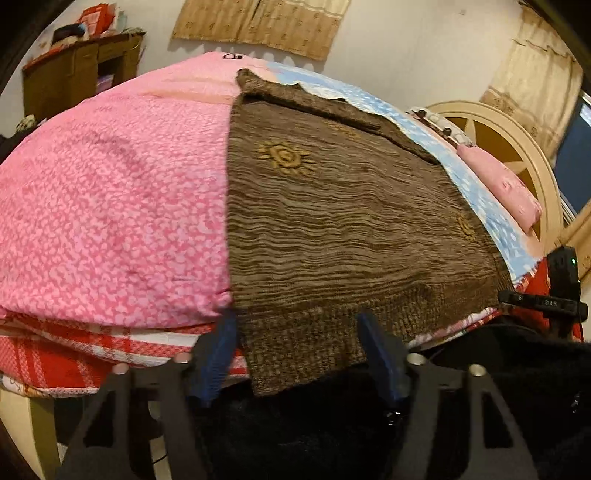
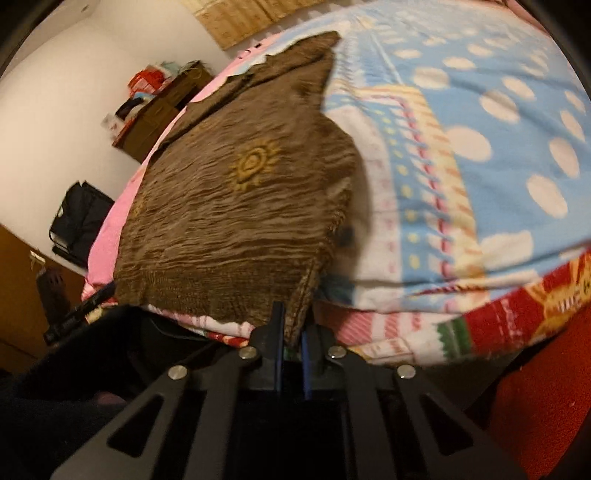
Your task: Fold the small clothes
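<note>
The brown sweater lies spread flat on the bed, its ribbed hem hanging a little over the near edge and a yellow sun motif showing on its chest. It rests partly on a pink quilt on one side and a blue dotted sheet on the other, with one sleeve reaching away toward the far wall. The right tongs are closed on the hem's corner, the knit pinched between the two blue-lined fingers and pulled up slightly into a ridge. The left tongs stand wide open at the hem's other end, one blue finger beside the sweater's edge and the other over the ribbing; whether either touches the knit I cannot tell. Below the quilt a red checked cover shows along the bed's edge. A pink pillow lies at the head, against a cream headboard with a curved top. Beyond the bed a brown cabinet with clutter on top stands against the white wall, and tan cloth hangs above.
</note>
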The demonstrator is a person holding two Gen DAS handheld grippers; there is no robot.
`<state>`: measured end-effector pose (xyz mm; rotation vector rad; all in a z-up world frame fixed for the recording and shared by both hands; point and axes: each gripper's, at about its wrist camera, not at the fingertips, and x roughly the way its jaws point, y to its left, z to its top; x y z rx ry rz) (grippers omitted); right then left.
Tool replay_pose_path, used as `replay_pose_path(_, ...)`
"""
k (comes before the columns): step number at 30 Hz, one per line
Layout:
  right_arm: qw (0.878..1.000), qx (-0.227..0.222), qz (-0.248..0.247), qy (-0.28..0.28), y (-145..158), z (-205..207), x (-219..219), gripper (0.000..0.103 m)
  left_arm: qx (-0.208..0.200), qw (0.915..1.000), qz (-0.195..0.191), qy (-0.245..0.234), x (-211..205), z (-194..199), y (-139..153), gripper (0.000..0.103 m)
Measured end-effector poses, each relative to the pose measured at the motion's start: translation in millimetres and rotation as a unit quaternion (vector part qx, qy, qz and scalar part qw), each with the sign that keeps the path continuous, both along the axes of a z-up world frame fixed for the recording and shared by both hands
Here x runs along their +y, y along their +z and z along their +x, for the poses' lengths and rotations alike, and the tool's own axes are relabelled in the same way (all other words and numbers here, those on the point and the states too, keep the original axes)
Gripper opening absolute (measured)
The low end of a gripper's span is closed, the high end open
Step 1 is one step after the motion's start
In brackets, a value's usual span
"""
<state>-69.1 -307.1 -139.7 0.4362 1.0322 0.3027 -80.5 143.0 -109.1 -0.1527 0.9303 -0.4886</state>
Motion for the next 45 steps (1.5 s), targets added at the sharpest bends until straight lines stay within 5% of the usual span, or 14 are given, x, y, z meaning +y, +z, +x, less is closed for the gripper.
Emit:
replay_pose_path(6,0.999,-0.005,0.03,-0.028,5.0,-3.3,-14.9,0.022,-0.01,0.9998,0.018,-0.002,-4.6,-7.6,1.9,0.062)
replay_pose_path(10,0.995,-0.061,0.023,-0.072,27.8,-13.8,-33.8,0.076,-0.005,1.0,0.006,-0.002,-6.4,-3.0,3.4,0.061)
replay_pose_path(11,0.994,-0.069,0.015,-0.079,31.4,-14.2,-36.9,0.081,0.0,1.0,-0.005,-0.004,-5.3,-1.7,3.8,0.058)
replay_pose_path(13,0.993,-0.073,-0.013,-0.088,33.2,-15.0,-40.1,0.081,0.008,0.9999,-0.01,0.004,-3.1,2.1,1.8,0.038)
replay_pose_path(16,0.994,-0.059,-0.014,-0.087,21.7,-9.4,-37.5,0.081,0.019,0.9994,-0.026,0.014,2.8,4.6,-2.3,0.038)
replay_pose_path(25,0.996,-0.031,-0.067,-0.043,0.8,4.5,-1.2,0.074,-0.001,0.9999,0.016,-0.004,-10.8,3.6,-2.2,0.044)
replay_pose_path(27,0.997,-0.023,-0.062,-0.038,-0.6,4.5,-1.7,0.05,-0.004,0.9996,0.025,-0.012,-14.9,2.0,-0.9,0.044)
replay_pose_path(29,0.998,-0.014,-0.057,-0.022,-1.1,3.9,-1.5,0.019,0.004,0.9997,0.017,-0.019,-14.9,3.5,-0.9,0.032)
replay_pose_path(30,0.999,-0.009,-0.043,-0.017,-2.5,4.8,-2.2,0.017,0.012,0.9997,0.011,-0.019,-13.5,5.5,-1.8,0.016)
replay_pose_path(31,0.999,-0.004,-0.029,-0.017,-4.0,5.2,-4.0,0.013,0.022,0.9995,-0.001,-0.02,-12.4,7.8,-2.8,0.014)
replay_pose_path(37,0.994,-0.031,0.104,-0.009,17.9,-3.5,-16.3,0.009,0.02,0.9981,-0.054,-0.02,-1.3,12.0,23.4,0.011)
replay_pose_path(45,0.967,-0.101,0.232,-0.005,68.2,-12.1,-26.7,0.009,0.011,0.9882,-0.153,-0.002,9.6,18.8,64.1,0.011)
